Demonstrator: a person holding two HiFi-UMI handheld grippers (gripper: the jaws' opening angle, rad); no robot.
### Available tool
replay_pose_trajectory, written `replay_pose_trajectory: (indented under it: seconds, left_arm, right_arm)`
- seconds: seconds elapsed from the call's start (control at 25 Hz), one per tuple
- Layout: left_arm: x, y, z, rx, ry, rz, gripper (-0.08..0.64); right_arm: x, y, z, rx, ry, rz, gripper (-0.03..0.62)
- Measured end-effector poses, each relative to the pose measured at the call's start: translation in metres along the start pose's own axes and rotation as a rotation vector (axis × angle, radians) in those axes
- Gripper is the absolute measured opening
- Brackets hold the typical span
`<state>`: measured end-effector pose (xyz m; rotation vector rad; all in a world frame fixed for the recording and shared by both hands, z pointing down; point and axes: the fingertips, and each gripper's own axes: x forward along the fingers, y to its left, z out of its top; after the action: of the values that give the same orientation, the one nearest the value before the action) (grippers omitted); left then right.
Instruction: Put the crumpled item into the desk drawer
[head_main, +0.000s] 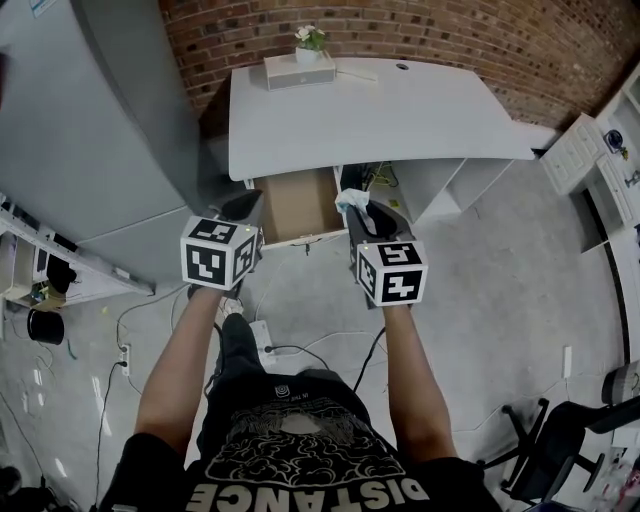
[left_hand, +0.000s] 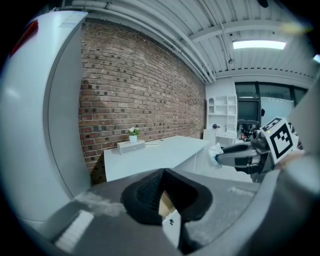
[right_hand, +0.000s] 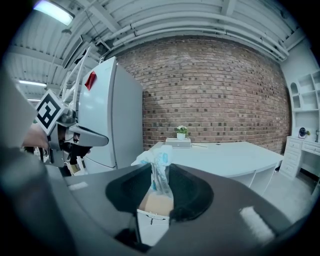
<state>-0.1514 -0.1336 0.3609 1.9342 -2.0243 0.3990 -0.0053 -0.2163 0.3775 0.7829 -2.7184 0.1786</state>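
A white desk stands against the brick wall, and its drawer is pulled out, showing a bare brown inside. My right gripper is shut on the crumpled item, a white and pale blue wad, just right of the drawer's front. In the right gripper view the crumpled item sticks up between the jaws, with the drawer below it. My left gripper hovers at the drawer's left front corner. Its jaws meet at the tips in the left gripper view with nothing held.
A tall grey cabinet stands left of the desk. On the desk's far edge sits a white box with a small plant. Cables run over the floor. White shelves and an office chair are on the right.
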Motion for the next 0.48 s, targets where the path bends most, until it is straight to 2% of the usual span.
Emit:
replay_pose_trajectory:
  seconds: [0.48]
  left_arm:
    - [0.052,0.036,-0.008,0.022,0.049,-0.131,0.0]
  right_arm:
    - [0.048,-0.002,-0.005,0.056,0.034,-0.104,0.114]
